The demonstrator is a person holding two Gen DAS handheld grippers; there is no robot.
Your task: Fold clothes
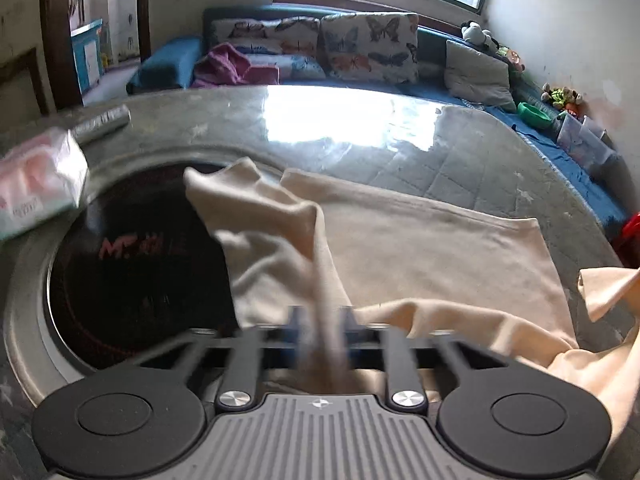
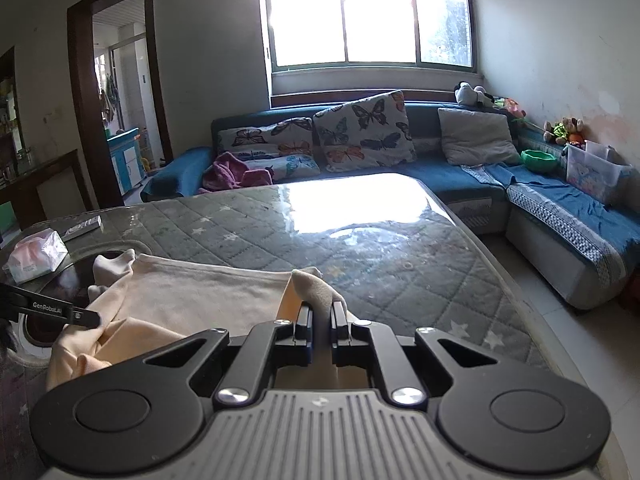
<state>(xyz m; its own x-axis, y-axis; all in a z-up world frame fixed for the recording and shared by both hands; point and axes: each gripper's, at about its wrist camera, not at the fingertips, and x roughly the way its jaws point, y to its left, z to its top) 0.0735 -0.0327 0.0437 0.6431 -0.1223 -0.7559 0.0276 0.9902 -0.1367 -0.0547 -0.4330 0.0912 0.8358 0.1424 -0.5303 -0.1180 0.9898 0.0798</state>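
Garment (image 2: 200, 292), cream, lies partly spread on the quilted table (image 2: 360, 248) beside the black cooktop (image 1: 132, 264). Left gripper (image 1: 322, 320) pinches a lifted fold of it; right gripper (image 2: 320, 312) clamps another edge, away from the cooktop.

Daylight is pouring in through the far window (image 2: 368, 20), which is blowing out to near white in both views. It is throwing a broad white glare patch across the glossy table top (image 2: 360, 204), washing out the quilted pattern beneath. The room's left side, around the doorway (image 2: 116, 92), is sitting dimmer. The left wrist view is smearing with motion blur, worst on the cream garment (image 1: 400, 248) near the lens; the right wrist view is staying sharp. Fisheye distortion is bending straight edges and darkening the corners.
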